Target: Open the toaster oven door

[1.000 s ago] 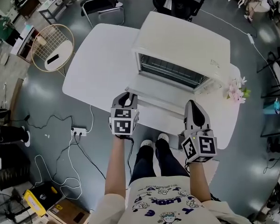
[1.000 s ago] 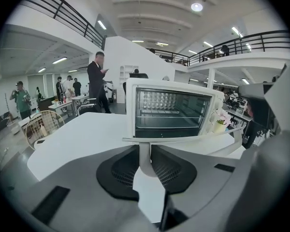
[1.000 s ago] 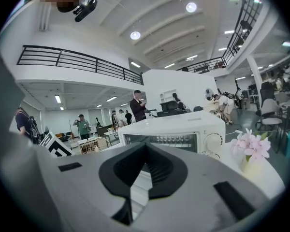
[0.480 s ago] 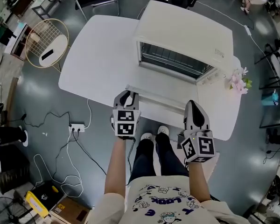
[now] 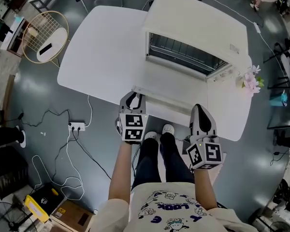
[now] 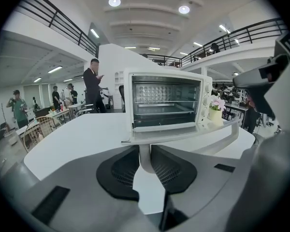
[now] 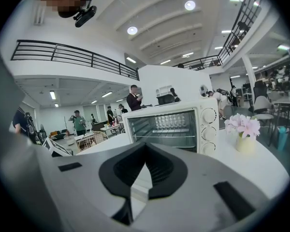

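On my left gripper (image 6: 145,154) the fingers (image 6: 120,170) pinch the left end of the door handle (image 6: 144,164), just in front of the toaster oven (image 5: 195,25). The door (image 5: 170,99) is open, lying about level off the oven's front. My right gripper (image 5: 201,111) has its fingers (image 7: 165,168) pressed together on nothing, near the oven door's right corner. The oven sits on a white surface (image 5: 101,52).

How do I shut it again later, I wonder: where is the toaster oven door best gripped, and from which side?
Probably grip the handle's end post from the front, jaws on either side of it. The door lies flat open, and the handle stands off its free edge, leaving room for the jaws. The left hand-held gripper is clamped there.
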